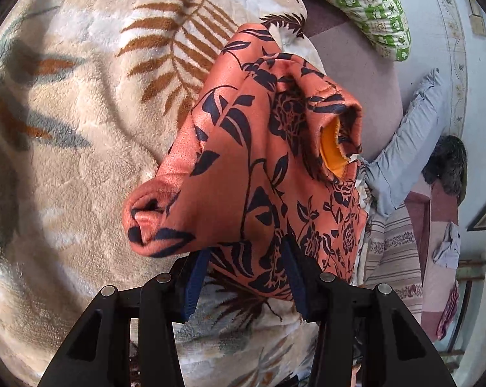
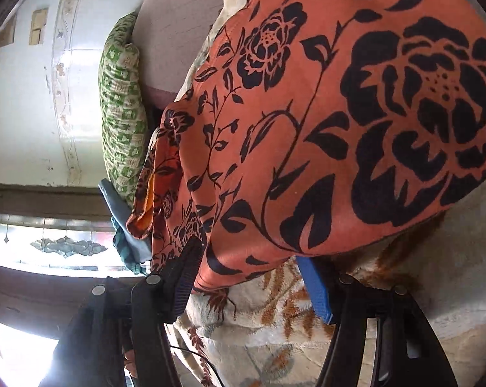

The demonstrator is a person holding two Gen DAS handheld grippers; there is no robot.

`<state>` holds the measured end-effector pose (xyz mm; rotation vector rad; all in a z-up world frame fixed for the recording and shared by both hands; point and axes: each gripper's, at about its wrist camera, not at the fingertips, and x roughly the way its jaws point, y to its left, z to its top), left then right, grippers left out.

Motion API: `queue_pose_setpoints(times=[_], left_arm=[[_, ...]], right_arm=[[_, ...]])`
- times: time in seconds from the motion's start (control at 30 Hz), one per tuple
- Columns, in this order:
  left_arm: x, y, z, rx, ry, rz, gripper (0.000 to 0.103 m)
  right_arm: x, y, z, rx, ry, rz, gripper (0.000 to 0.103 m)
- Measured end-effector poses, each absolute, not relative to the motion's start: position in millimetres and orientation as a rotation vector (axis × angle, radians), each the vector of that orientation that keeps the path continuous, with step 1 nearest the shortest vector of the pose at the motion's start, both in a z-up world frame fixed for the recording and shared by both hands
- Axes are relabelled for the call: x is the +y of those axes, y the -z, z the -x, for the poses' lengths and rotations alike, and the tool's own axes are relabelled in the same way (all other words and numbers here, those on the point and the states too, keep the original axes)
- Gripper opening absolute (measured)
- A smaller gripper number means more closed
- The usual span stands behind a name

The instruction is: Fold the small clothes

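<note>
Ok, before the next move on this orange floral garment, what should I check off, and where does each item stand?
1. Orange garment resting on the fleece blanket: ok.
2. Left gripper jaws apart, garment between them but not pinched: ok.
3. Right gripper jaws apart, garment edge draped between them: ok.
4. Garment lying flat: not ok. It is bunched, and an opening shows the yellow lining.
5. Edges lined up for a fold: cannot tell.
6. Green pillow clear of the garment: ok.
</note>
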<state>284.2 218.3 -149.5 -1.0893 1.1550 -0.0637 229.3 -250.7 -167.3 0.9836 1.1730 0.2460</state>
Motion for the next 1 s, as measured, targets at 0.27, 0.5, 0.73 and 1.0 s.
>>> queue_pose_setpoints(times=[0.27,0.5,0.73,1.0], left_arm=[[208.8,121.9,-260.6,1.119,0.004,1.017,0.01],[217.3,151.9,-238.5,1.228,-0.052,1.081,0.005],[206.4,52.1,-223.6,1.083,0.126,0.69,0.016],[227.2,38.9,-265.2,1.074,0.067,0.615,0.06]], right_arm=[[-243.0,144.0,-226.4,1.121,-0.274,-0.883,0.014],[-256.7,168.8,-210.2,1.245,-0.216,-0.785,0.008],[-227.3,99.9,-204.7,1.187,-0.343,-0.568,0.022],[-169.7,79.7,-287.8,1.119,-0.505,-0.637,0.053]])
